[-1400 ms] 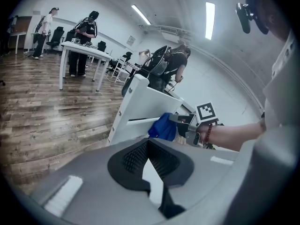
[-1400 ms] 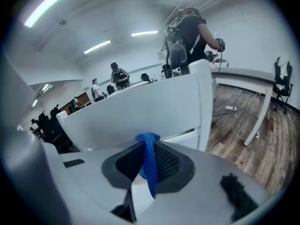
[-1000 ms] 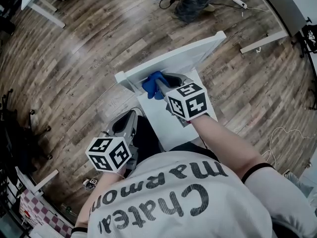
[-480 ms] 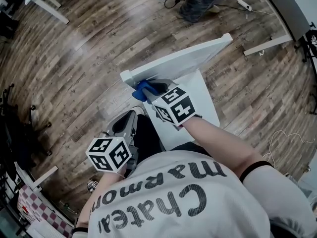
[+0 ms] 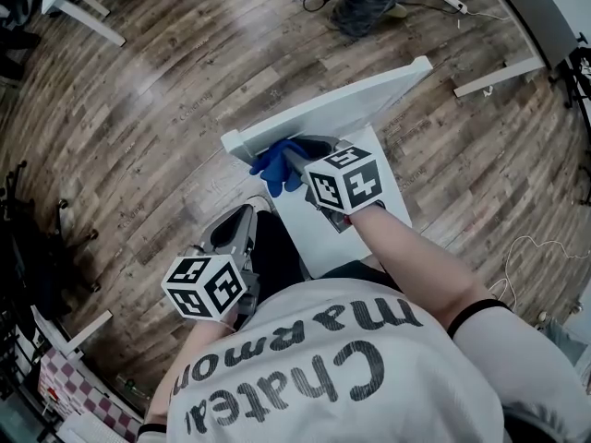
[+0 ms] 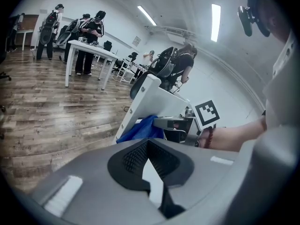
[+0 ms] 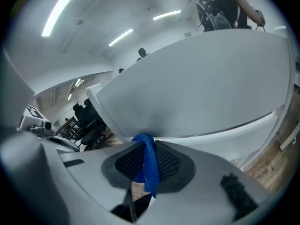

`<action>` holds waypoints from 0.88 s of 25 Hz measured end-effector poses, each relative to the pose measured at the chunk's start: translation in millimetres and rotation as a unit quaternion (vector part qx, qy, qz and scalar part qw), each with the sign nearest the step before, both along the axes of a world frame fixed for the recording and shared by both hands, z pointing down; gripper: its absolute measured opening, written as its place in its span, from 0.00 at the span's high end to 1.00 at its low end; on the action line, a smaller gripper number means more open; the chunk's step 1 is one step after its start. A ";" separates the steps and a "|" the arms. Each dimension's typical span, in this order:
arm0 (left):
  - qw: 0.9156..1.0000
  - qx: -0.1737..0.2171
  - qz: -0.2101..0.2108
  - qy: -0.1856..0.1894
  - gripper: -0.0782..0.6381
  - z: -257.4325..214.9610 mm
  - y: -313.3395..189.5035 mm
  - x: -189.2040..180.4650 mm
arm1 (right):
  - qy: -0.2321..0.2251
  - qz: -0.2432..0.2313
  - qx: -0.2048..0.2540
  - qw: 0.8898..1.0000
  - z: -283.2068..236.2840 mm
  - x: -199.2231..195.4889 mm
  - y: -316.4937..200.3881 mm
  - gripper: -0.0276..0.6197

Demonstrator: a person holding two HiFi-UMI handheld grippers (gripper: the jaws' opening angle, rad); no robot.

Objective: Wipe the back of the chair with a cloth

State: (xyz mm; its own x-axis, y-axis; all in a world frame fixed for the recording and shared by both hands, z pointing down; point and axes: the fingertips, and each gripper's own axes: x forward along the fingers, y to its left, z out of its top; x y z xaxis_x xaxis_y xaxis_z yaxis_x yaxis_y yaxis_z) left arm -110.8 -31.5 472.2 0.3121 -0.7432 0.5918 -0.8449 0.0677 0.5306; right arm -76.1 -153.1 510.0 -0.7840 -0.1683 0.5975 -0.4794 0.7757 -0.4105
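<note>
The right gripper (image 7: 146, 146) is clenched on a blue cloth (image 5: 273, 167), with a fold of it pinched between the jaw pads. Just ahead of the claw's tips, the cloth lies against the white chair back (image 5: 343, 107), near that panel's left end. The chair seat (image 5: 319, 224) lies beneath this claw. The left gripper (image 6: 147, 143) is closed, its pads meeting on nothing. The chair back and cloth stand ahead of it and to its right, well apart from its tips.
</note>
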 end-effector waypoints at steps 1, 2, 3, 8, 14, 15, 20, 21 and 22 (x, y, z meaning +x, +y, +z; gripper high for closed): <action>1.000 0.000 0.001 0.000 0.88 0.1 0.2 -0.1 | 0.000 0.005 0.000 1.000 0.2 2.6 -2.0 0.84; 1.000 0.000 0.001 -0.001 0.88 0.0 0.3 0.0 | 0.000 0.010 0.000 1.000 0.4 5.3 -4.1 0.84; 1.000 0.000 0.002 -0.001 0.88 -0.3 0.2 0.2 | 0.001 0.015 0.000 1.000 0.5 8.3 -6.3 0.84; 1.000 0.002 0.004 -0.001 0.88 -2.6 -0.1 0.6 | 0.007 0.041 0.001 0.999 -0.4 25.1 -19.8 0.84; 1.000 0.003 0.005 -0.001 0.88 -3.2 2.4 1.1 | 0.018 0.075 0.008 0.997 0.2 50.2 -39.7 0.84; 1.000 0.003 0.005 -0.001 0.88 -3.2 2.5 1.1 | 0.021 0.080 0.010 0.997 0.5 55.2 -44.0 0.84; 1.000 0.004 0.002 -0.002 0.88 -2.5 6.2 -3.0 | 0.039 0.102 0.027 0.994 1.5 80.5 -64.1 0.84; 1.000 0.003 0.001 -0.002 0.88 -2.6 7.4 -4.1 | 0.044 0.107 0.032 0.993 1.2 85.8 -68.0 0.84; 1.000 0.003 0.000 -0.003 0.88 -2.9 8.3 -4.6 | 0.049 0.111 0.036 0.992 0.7 91.3 -72.0 0.84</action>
State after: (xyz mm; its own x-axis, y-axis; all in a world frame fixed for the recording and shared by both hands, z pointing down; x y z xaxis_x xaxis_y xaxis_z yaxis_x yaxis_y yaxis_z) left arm -115.4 -23.2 469.3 0.3094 -0.7468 0.5887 -0.8478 0.0638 0.5265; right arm 15.2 -225.1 510.7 -0.6616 -0.3752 0.6492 -0.6760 0.6731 -0.2999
